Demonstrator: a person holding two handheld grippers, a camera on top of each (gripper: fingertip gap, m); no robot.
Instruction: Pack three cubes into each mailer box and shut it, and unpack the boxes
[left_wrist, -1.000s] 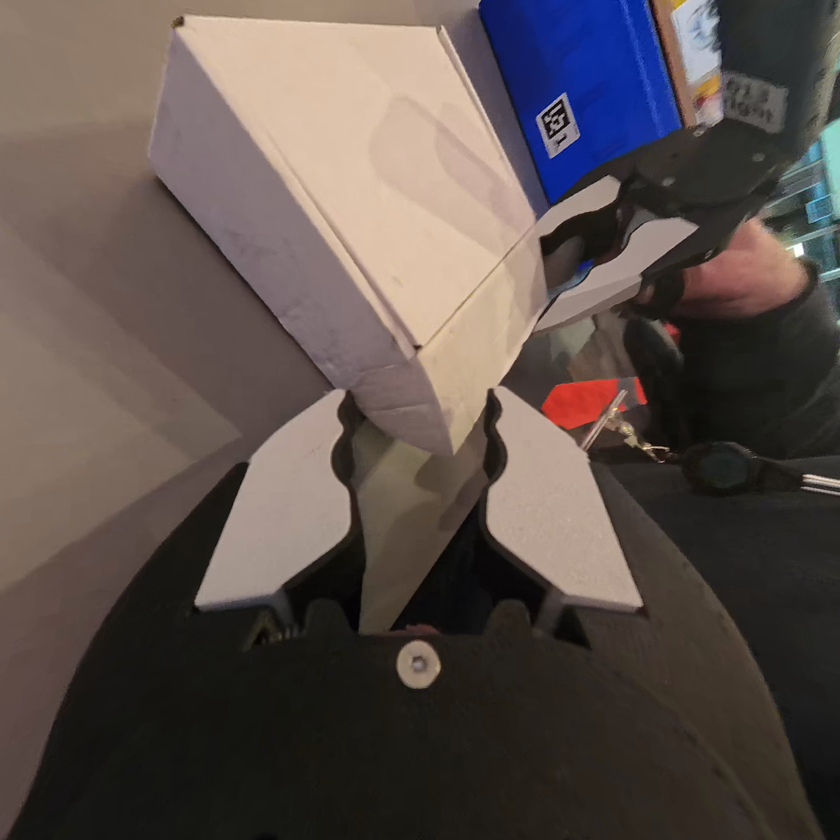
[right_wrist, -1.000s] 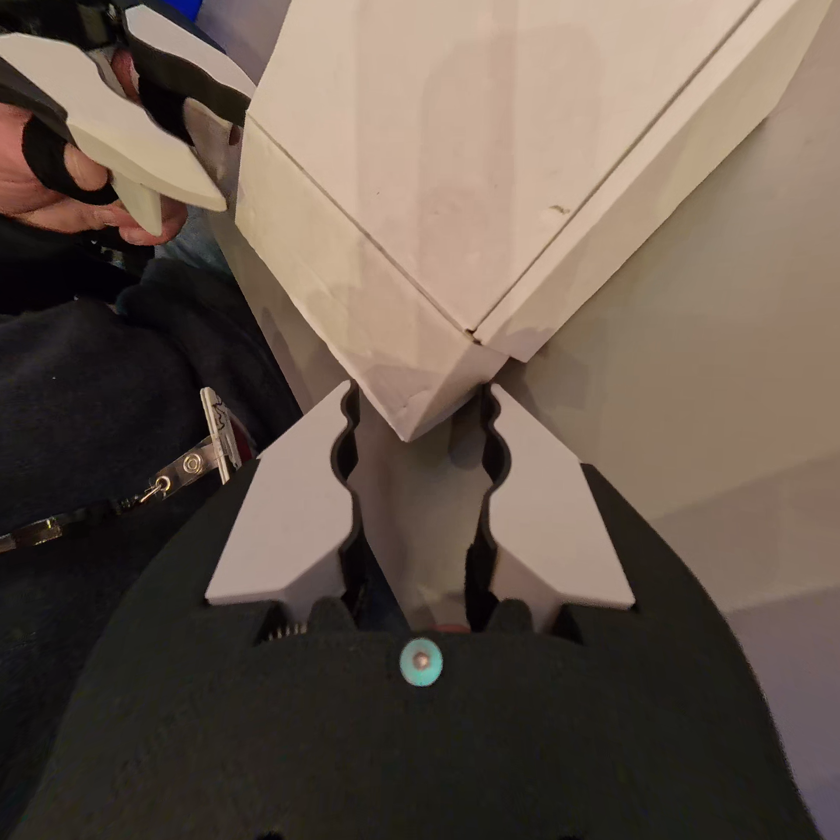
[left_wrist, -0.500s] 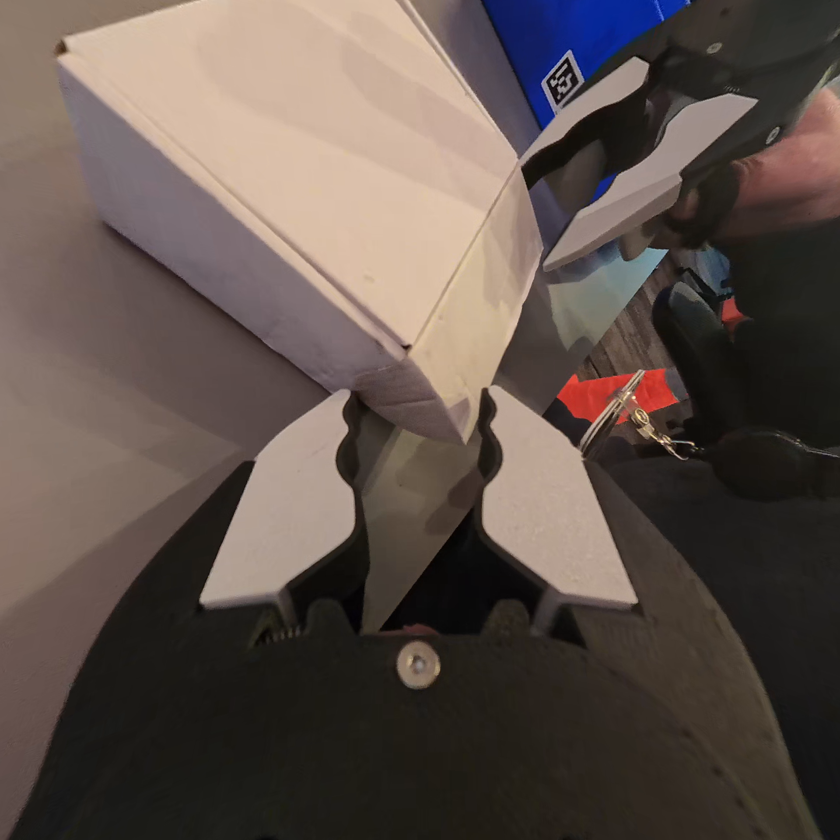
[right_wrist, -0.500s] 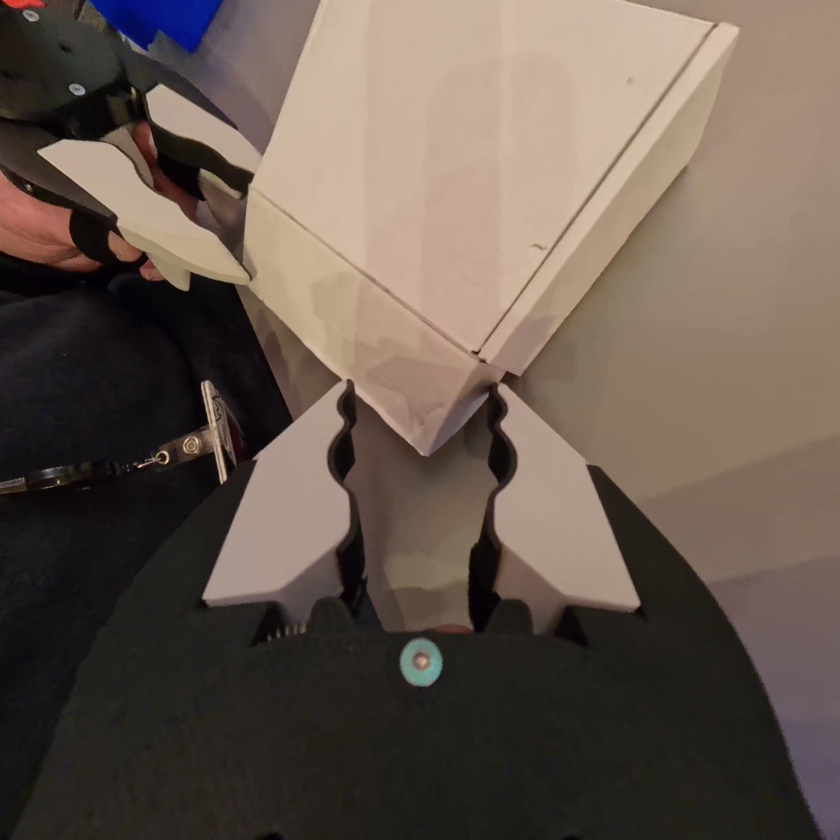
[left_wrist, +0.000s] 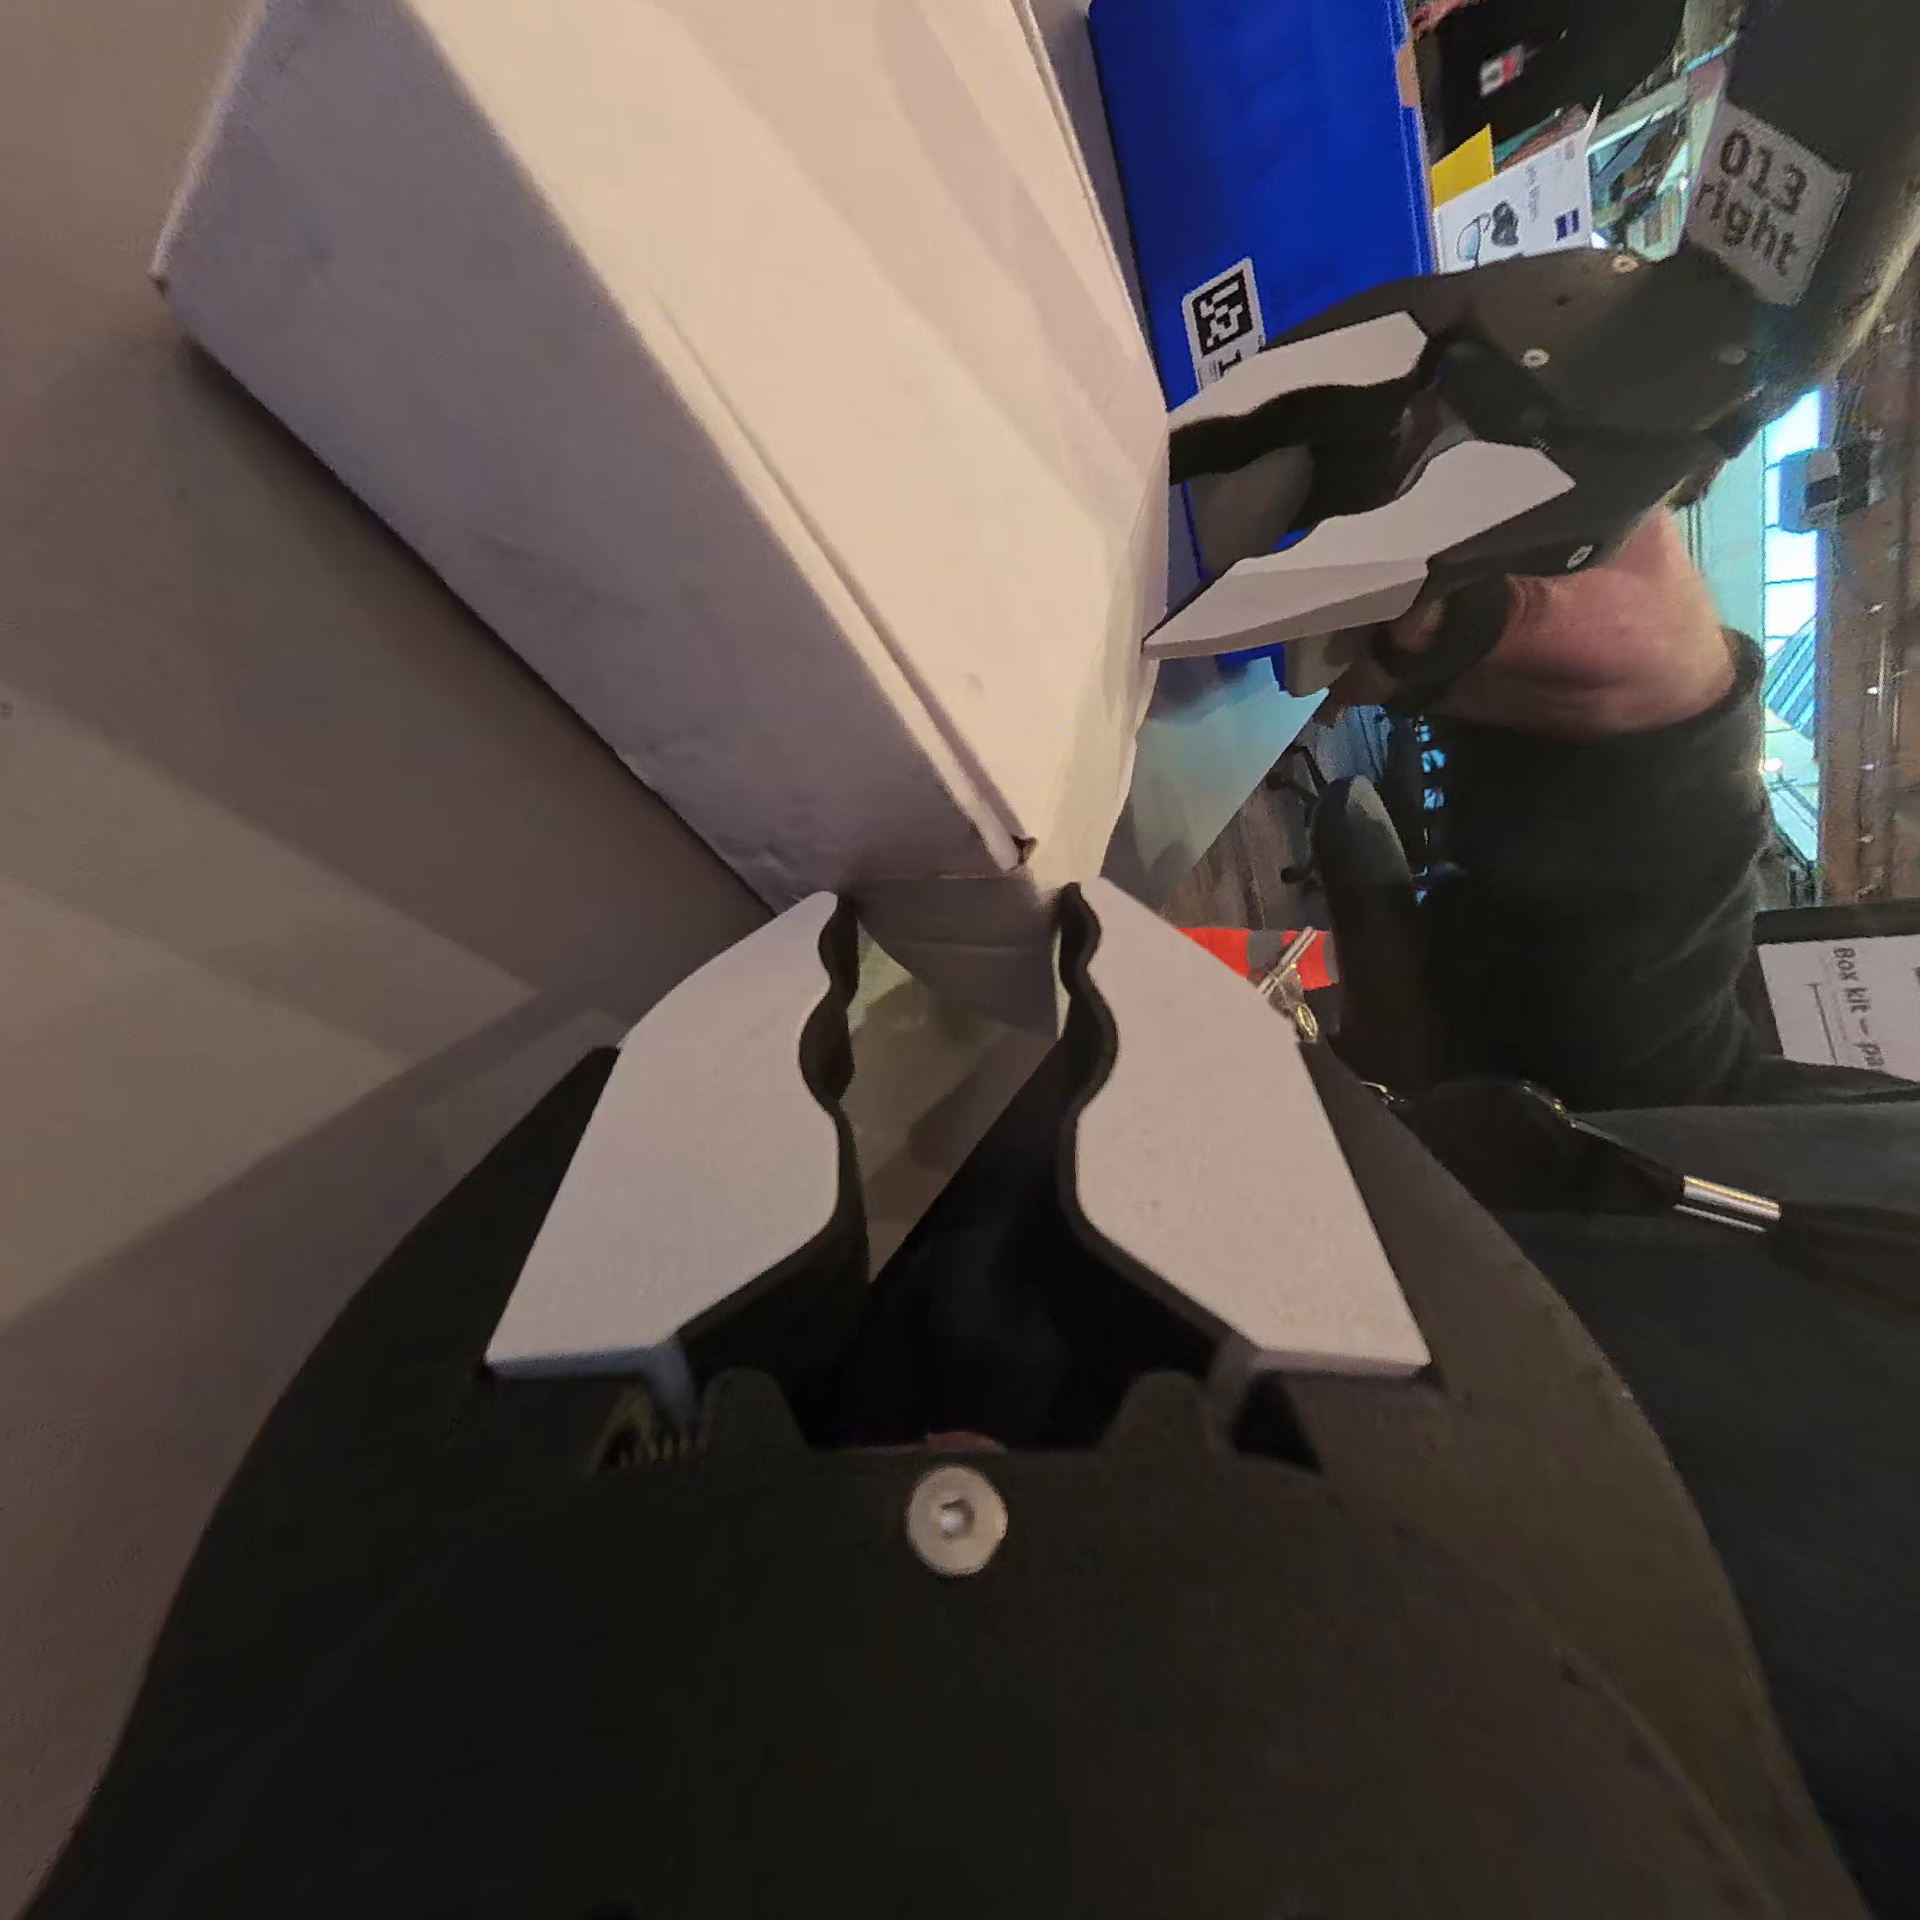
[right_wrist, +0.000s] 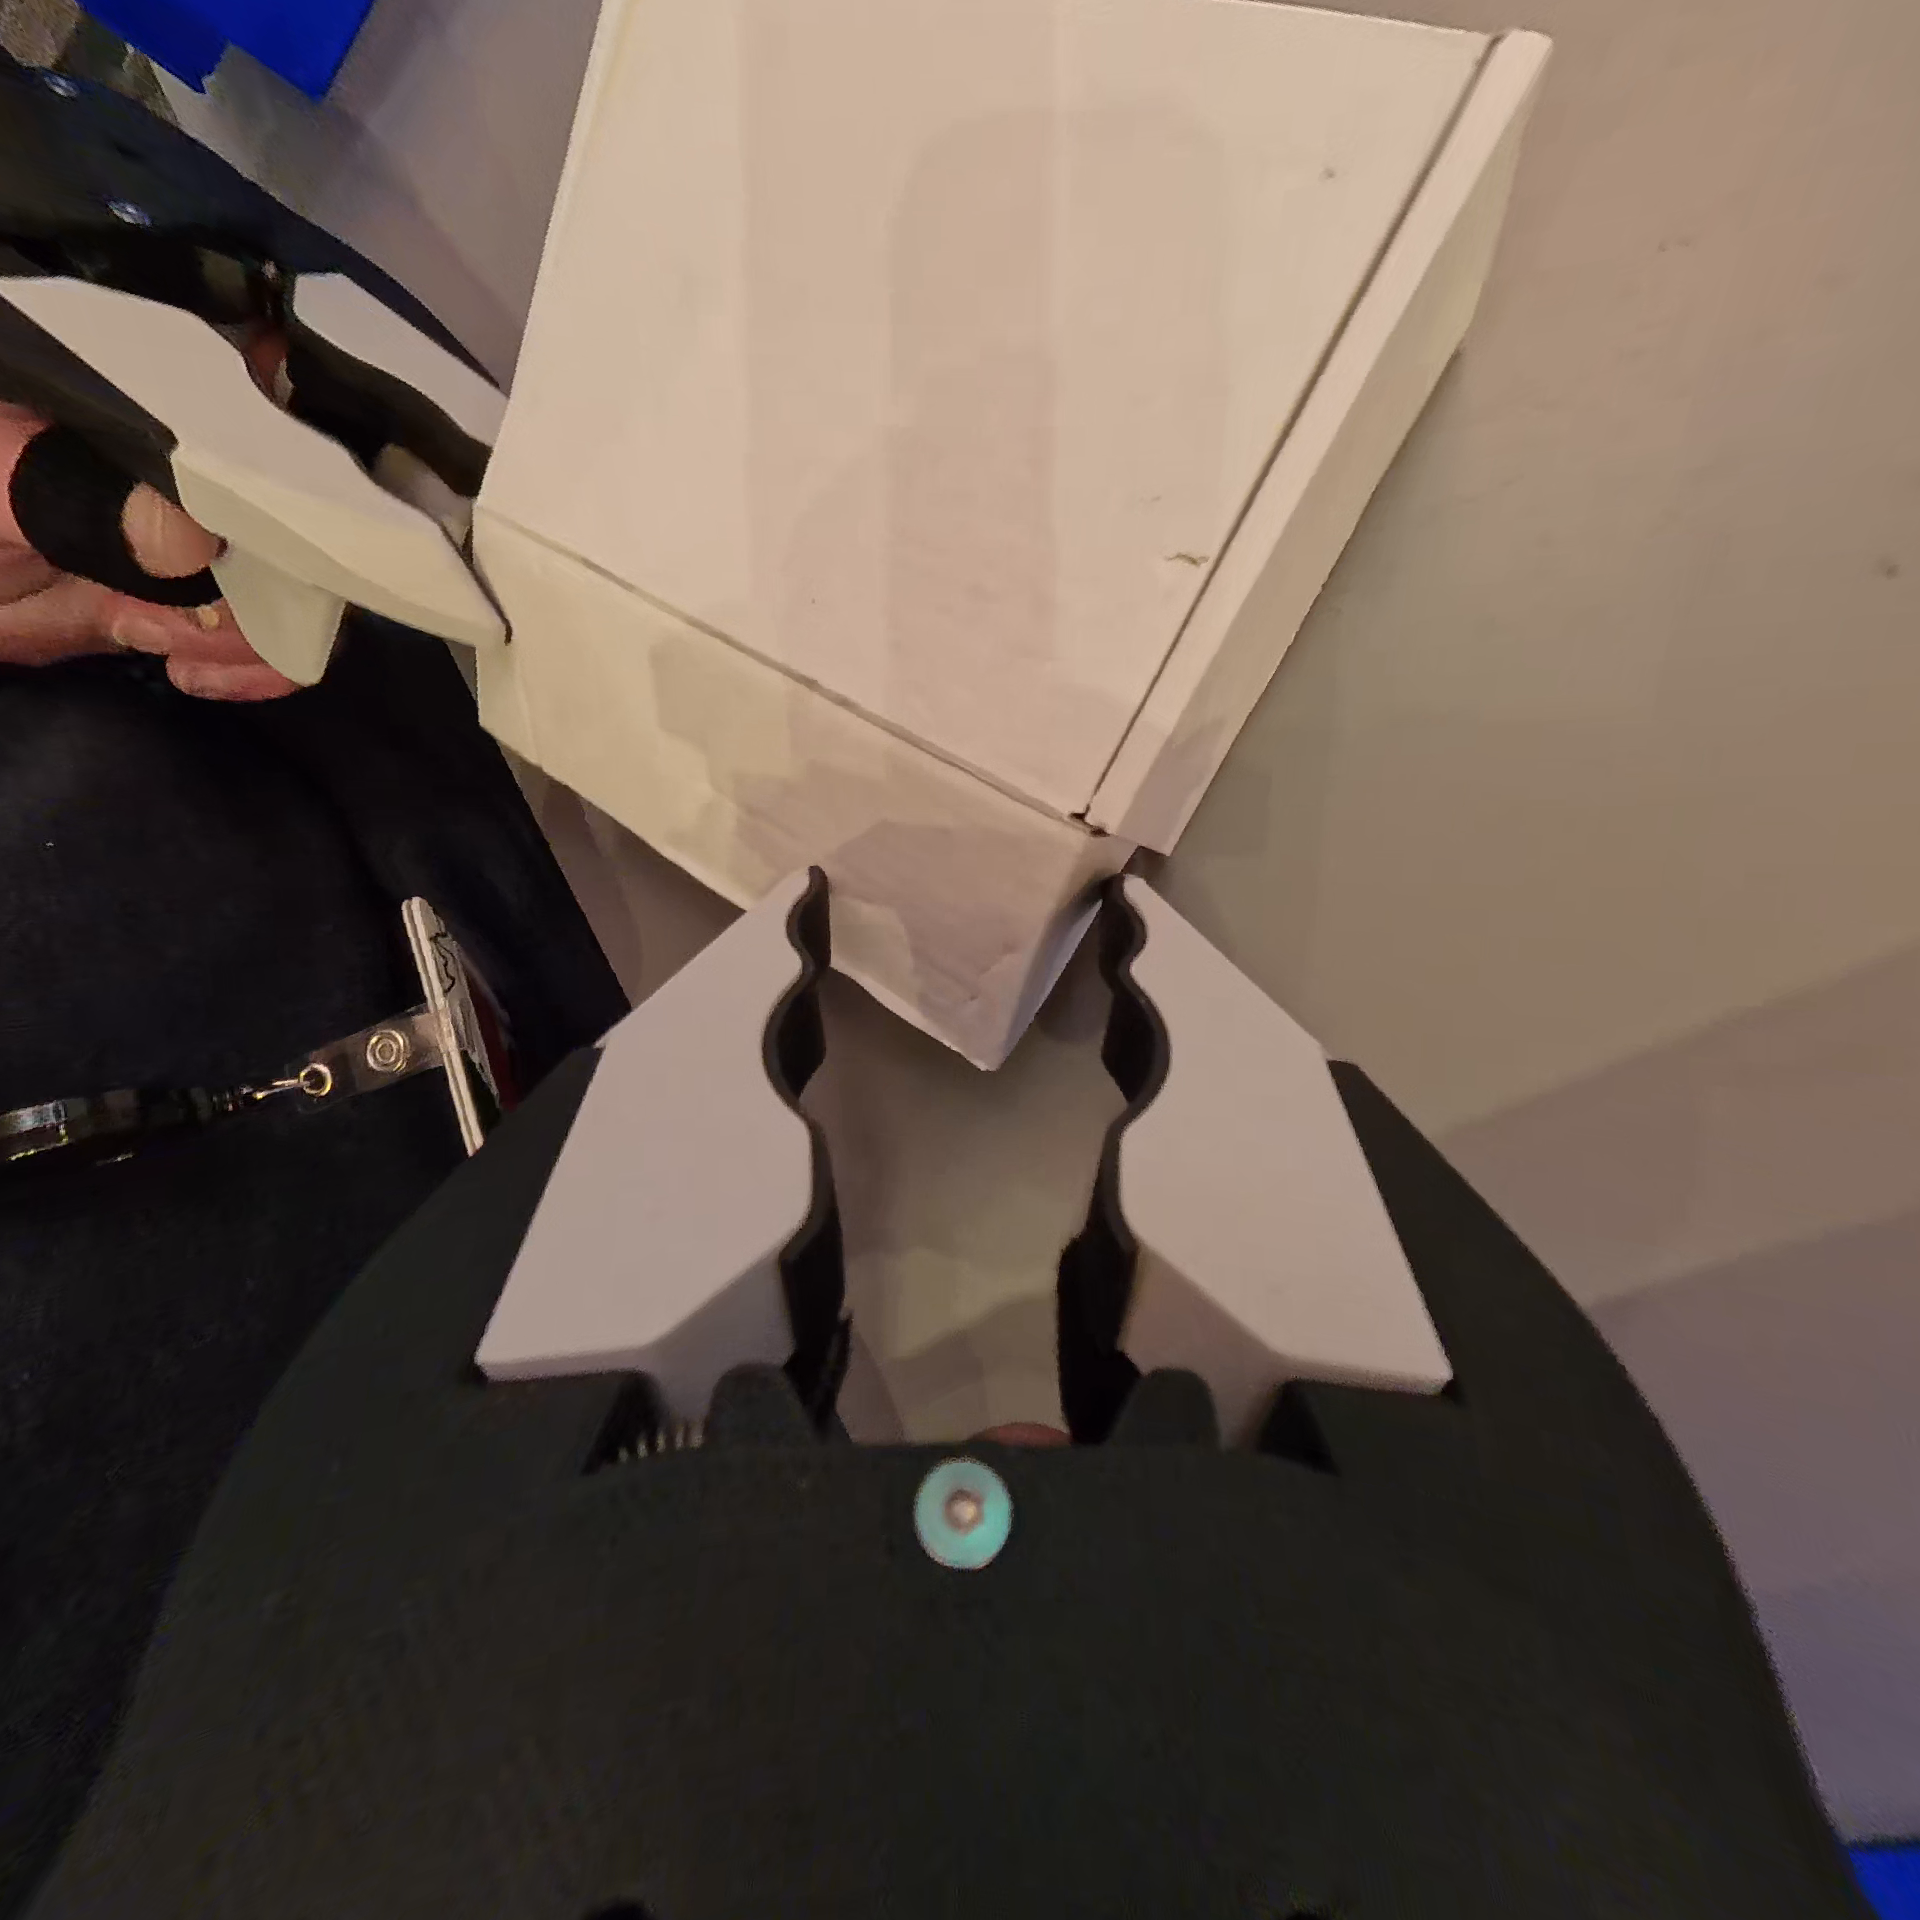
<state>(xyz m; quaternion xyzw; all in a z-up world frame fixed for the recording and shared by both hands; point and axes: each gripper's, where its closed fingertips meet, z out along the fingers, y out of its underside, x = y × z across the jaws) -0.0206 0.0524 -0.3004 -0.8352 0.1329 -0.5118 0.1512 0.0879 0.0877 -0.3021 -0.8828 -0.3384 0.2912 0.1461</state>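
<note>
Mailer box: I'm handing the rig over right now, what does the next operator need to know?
Left gripper: open, one front corner of the white mailer box between its fingers.
Right gripper: open, the other front corner between its fingers.
Box: closed, lying on the grey table; blue bin behind it.
Done: lid is down.
Left: cannot tell whether cubes are inside; none in view.
</note>
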